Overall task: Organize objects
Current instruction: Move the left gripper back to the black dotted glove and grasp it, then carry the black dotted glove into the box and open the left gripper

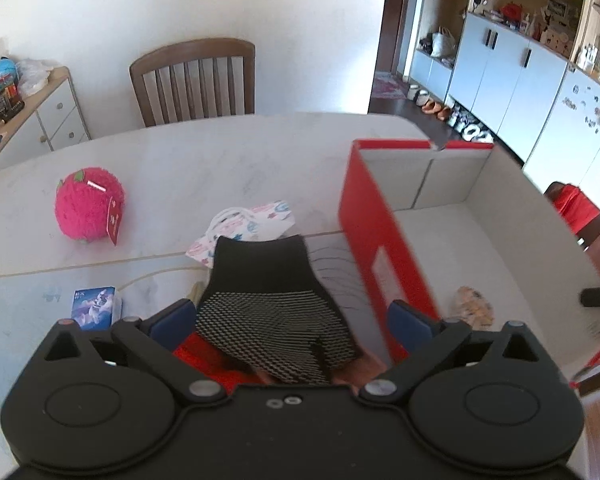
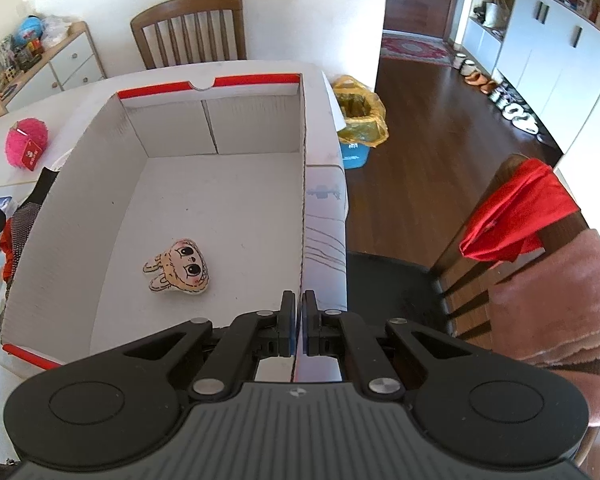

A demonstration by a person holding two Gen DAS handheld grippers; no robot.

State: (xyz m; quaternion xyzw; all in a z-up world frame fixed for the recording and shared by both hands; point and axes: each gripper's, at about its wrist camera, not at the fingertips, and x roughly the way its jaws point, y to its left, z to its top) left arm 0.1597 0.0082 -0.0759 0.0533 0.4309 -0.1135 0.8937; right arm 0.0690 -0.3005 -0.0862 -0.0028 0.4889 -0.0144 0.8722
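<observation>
Objects on your table (image 1: 220, 160) count as follows: one box (image 2: 220, 184), one pink plush ball (image 1: 88, 208), one black mesh glove (image 1: 272, 312), one printed pouch (image 1: 256, 220), one small blue carton (image 1: 96, 306), and one cartoon-face charm (image 2: 178, 272) inside the box. The glove is black with a white-dotted mesh palm, lying over something red. It sits between the fingers of your left gripper (image 1: 296, 320), which is spread wide, released. Your right gripper (image 2: 298, 320) is clenched over the box's right wall, the charm at its ten o'clock.
</observation>
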